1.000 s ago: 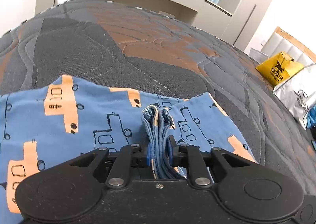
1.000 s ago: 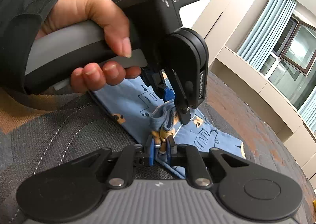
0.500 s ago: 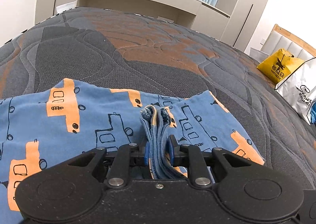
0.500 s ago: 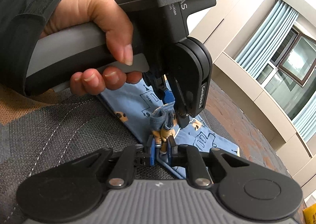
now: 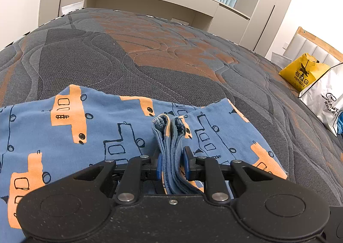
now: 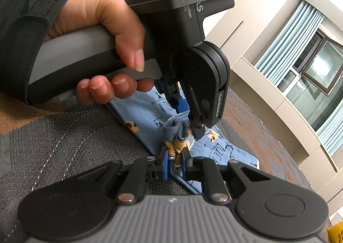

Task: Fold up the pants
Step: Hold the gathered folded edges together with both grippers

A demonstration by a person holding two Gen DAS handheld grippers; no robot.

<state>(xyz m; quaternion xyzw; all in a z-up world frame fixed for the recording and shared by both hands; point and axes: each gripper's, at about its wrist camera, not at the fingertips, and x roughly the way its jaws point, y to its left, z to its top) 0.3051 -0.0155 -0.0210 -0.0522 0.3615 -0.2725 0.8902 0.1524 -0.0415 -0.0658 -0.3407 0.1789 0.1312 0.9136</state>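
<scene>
Blue pants (image 5: 90, 131) with orange and black vehicle prints lie spread on a quilted grey and orange mattress (image 5: 150, 50). My left gripper (image 5: 171, 161) is shut on a bunched stack of the pants' edges that stands up between its blue pads. In the right wrist view the pants (image 6: 145, 114) stretch away from me, and my right gripper (image 6: 174, 162) is shut on a small gathered bit of blue and orange fabric. Just beyond it the left gripper (image 6: 184, 112), held by a hand (image 6: 103, 50) in a dark sleeve, pinches the same bunch from above.
A yellow bag (image 5: 302, 73) and a white bag (image 5: 325, 97) stand at the mattress's right end, by a headboard. Beige cabinets (image 5: 163, 1) and curtained windows (image 6: 317, 67) line the far wall. Bare mattress stretches beyond the pants.
Both grippers keep their hold on the bunched fabric. The left wrist view has tipped slightly, showing more of the far cabinets and window; the pants lie the same.
</scene>
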